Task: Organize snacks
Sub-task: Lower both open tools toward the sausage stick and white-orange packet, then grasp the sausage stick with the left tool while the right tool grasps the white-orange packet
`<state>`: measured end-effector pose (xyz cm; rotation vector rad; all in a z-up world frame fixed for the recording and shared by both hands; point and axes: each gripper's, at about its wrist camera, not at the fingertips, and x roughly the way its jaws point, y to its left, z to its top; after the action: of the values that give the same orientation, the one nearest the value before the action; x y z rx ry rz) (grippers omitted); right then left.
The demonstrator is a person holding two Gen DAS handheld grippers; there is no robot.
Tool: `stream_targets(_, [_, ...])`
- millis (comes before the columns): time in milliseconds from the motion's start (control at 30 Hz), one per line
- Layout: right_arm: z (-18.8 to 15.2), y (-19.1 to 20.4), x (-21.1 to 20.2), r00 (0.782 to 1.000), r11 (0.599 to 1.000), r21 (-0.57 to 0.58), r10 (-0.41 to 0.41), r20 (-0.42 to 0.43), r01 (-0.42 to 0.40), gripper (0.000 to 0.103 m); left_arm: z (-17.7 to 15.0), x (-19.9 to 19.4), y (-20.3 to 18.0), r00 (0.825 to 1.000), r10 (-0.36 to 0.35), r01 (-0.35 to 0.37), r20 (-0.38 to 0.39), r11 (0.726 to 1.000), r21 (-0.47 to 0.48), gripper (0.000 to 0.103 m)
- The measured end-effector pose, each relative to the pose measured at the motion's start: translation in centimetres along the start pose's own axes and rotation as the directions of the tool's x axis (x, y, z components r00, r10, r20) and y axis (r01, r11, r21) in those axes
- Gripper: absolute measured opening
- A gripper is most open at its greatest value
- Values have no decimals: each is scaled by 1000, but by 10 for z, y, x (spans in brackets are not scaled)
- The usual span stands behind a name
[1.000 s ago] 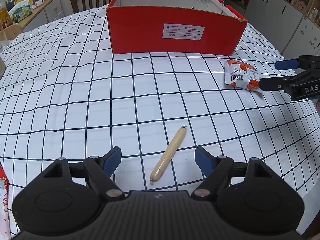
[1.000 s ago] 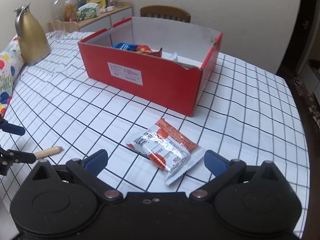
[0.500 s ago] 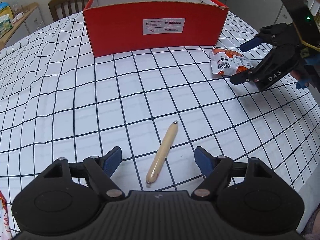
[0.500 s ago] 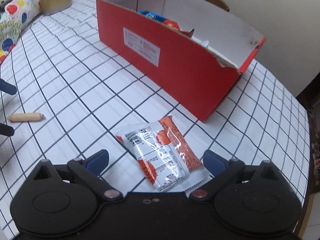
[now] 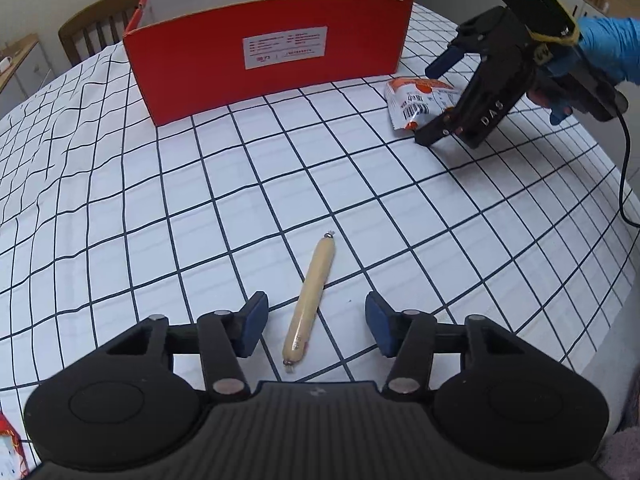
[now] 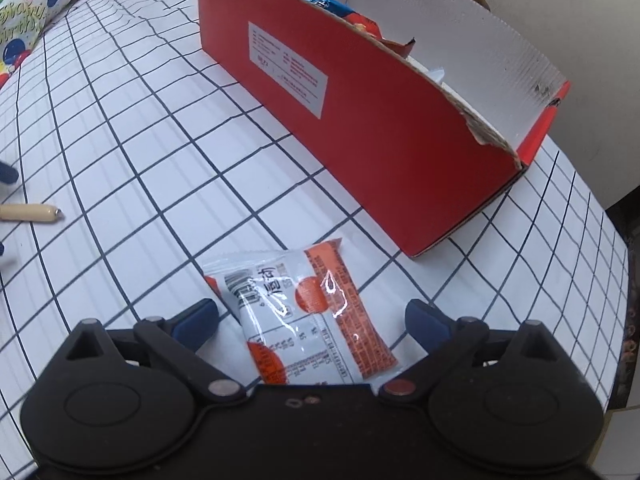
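You're working on a table under a white cloth (image 5: 168, 184) with a dark grid, a wooden chair (image 5: 94, 26) behind it and cabinets at the room's edge. On the cloth sit one red box (image 5: 272, 64) already holding snacks, one sausage stick (image 5: 310, 300) and one orange-and-white snack packet (image 6: 304, 316). Your left gripper (image 5: 314, 322) is spread around the stick's near end, and your right gripper (image 6: 312, 316) is spread either side of the packet, neither pinching

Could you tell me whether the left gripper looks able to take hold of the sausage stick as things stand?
Probably yes. The left gripper is open, and the sausage stick lies flat on the tablecloth with its near end between the fingers. Nothing lies beside it, and the right gripper is off at the orange-and-white packet.
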<state>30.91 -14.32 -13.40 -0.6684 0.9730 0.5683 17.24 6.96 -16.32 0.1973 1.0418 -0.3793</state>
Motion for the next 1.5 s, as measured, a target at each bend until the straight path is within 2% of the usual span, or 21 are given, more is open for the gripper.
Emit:
stream_targets(33, [0,-1,0,1000,1000,10,4,1,-4,100,0,1,0,1000,-3,3,-6,1000,-1,51])
stream_targets(100, [0,-2,0,1000,1000,28,10,4,-11,99,0,5,3,1000,-13,13,-22,1000,-14,39])
stream_targets(333, [-4,-8,0,999,991,129,41,14,-43,88,0,10,8,999,-8,7,-36,999,-36,31])
stream_targets(400, [-6,-7,0,999,989,144,34,25,-37,86,1,10,7,999,2,-3,-38,999,-32,26])
stream_targets(567, [-14,-2,-7,999,977,215,-4,44,-6,73,1,12,4,999,22,-23,-46,999,-22,13])
stream_targets(700, [-21,6,-13,998,959,281,-46,47,31,66,2,13,2,998,21,-23,-51,999,-31,11])
stream_targets(767, [-25,9,-16,996,942,329,-76,39,59,59,3,13,2,998,21,-24,-52,998,-52,10])
stream_targets(900, [-35,18,-22,993,902,421,-114,21,95,57,6,14,8,998,-4,-4,-57,989,-146,10])
stream_targets(967, [-39,25,-26,993,889,448,-117,20,96,51,9,15,11,998,-22,10,-61,982,-190,10])
stream_targets(1167, [-52,47,-37,994,863,499,-105,16,83,49,13,13,9,998,-9,-5,-54,969,-246,10])
stream_targets(1500, [-65,87,-66,996,827,562,-55,67,8,49,10,10,14,999,-21,4,-45,932,-364,10])
